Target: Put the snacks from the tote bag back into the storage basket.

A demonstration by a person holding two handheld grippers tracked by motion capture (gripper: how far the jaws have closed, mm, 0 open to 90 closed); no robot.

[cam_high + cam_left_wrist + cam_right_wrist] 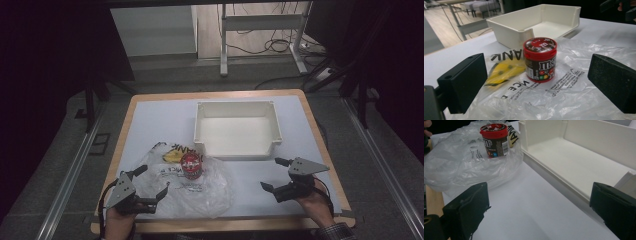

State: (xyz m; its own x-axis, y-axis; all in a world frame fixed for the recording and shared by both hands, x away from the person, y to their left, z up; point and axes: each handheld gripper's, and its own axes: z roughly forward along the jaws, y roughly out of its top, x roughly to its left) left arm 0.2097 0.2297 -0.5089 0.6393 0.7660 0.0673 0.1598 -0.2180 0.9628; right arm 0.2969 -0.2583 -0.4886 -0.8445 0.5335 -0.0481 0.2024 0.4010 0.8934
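Facing candy jar (540, 60) on plastic bag (210, 187), left gripper (150, 187) and right gripper (275, 175) gape wide, empty; slick film may let jar skid or tip when pinched.

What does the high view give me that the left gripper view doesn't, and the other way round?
High view alone: the person's right hand, the table's wooden edge and the floor cables behind it. Left gripper view alone: the printing on the candy jar and its lid. Both: the jar upright on the plastic bag, the white bin beyond it, both grippers open.
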